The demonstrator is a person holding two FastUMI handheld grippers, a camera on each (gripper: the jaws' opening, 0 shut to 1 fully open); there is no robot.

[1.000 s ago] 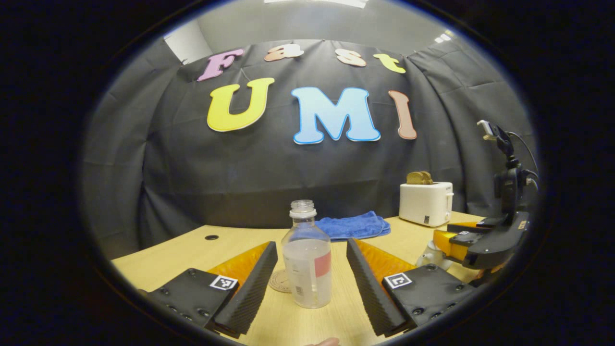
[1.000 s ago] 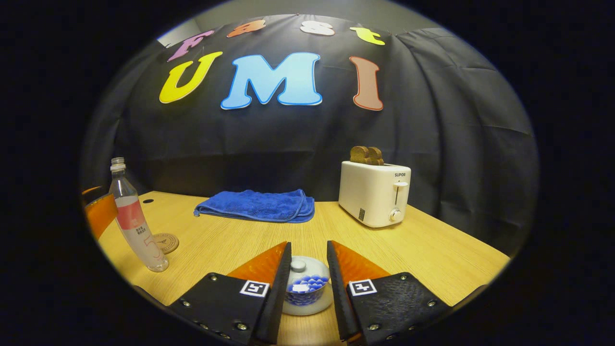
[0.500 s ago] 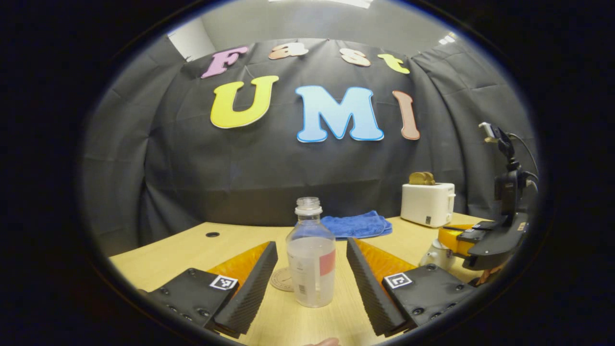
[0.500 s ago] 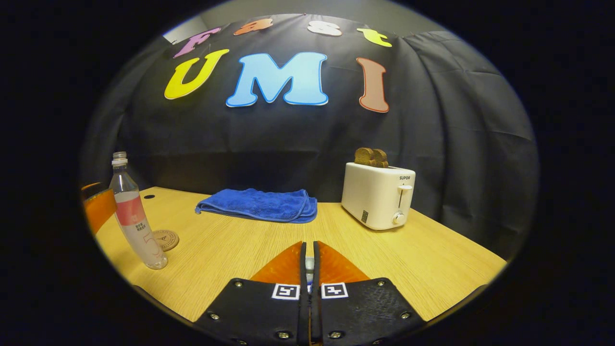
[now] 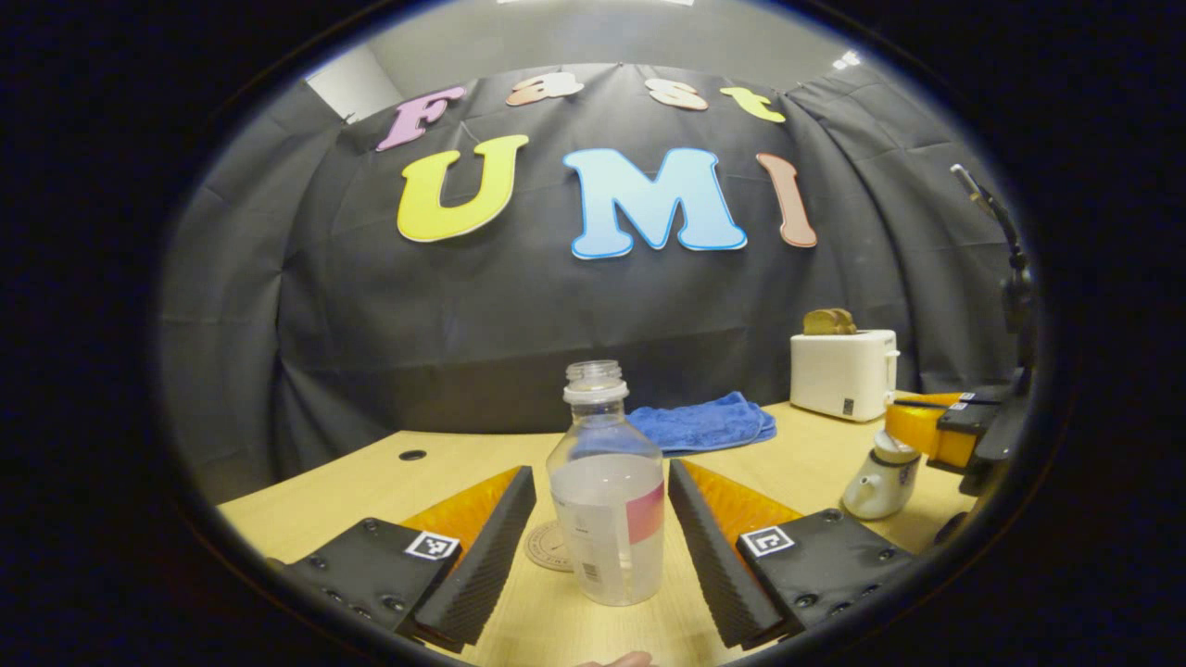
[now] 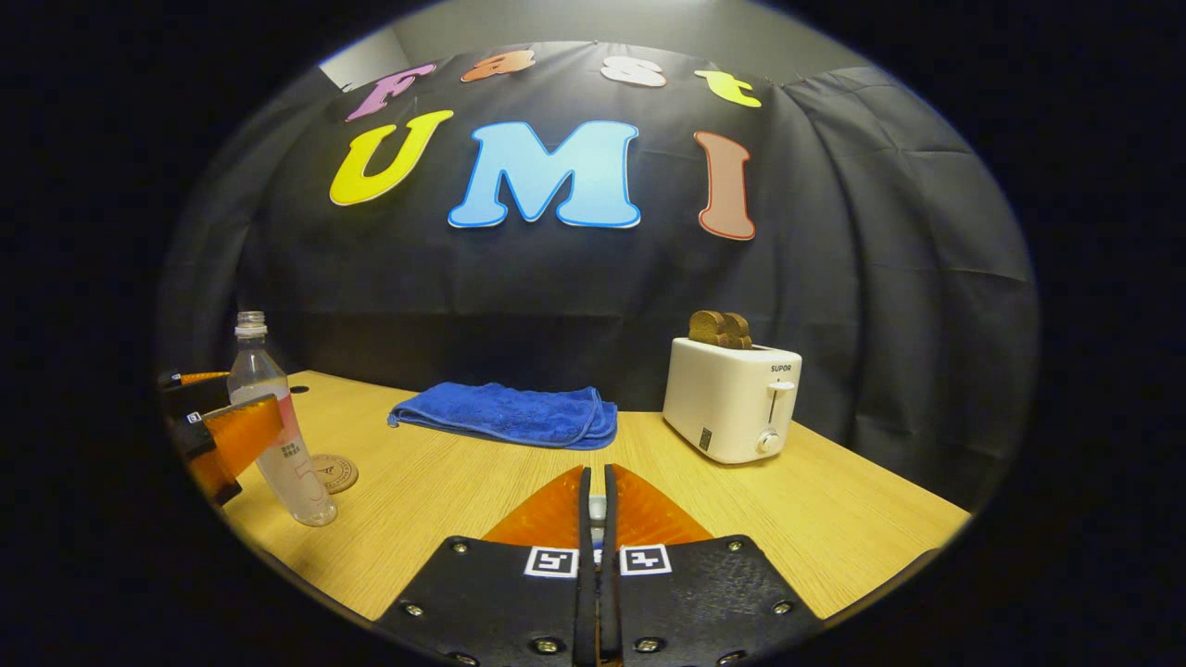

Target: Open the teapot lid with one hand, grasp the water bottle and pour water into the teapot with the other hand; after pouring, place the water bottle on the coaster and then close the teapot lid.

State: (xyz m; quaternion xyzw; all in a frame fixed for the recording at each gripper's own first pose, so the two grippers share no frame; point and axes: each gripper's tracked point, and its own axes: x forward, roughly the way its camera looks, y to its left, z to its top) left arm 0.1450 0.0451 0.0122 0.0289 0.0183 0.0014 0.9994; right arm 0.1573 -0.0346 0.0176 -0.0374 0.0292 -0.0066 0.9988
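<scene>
— Since a second ago the right gripper (image 6: 598,519) has gone from spread around the small white teapot lid with the blue wave pattern to nearly pressed together, and in the left gripper view it now sits higher above the pot. What is between its fingers?

— A pale sliver (image 6: 598,508) shows in the narrow slit. It looks like the lid's knob, pinched from both sides, though the lid itself is hidden behind the fingers.

— And the left gripper (image 5: 602,533)?

— Its jaws are spread wide, one on each side of the clear plastic water bottle (image 5: 609,500) with the pink-and-white label. Neither finger touches it. The bottle stands upright on the light wooden table (image 5: 371,482), uncapped and partly full, and it looms a little larger than before.

— Where is the coaster?

— The round tan coaster (image 5: 548,547) lies flat just behind the bottle, toward the left finger. In the right gripper view it (image 6: 335,472) sits just beside the bottle (image 6: 278,435), with the left gripper (image 6: 222,431) around the bottle.

— The teapot?

— The small white ceramic teapot (image 5: 878,482) stands at the right of the left gripper view, under the right gripper (image 5: 945,431). I cannot tell whether the lid has cleared it.

— Farther back?

— A folded blue towel (image 6: 510,415) and a white toaster (image 6: 732,398) holding brown toast (image 6: 718,329).
</scene>
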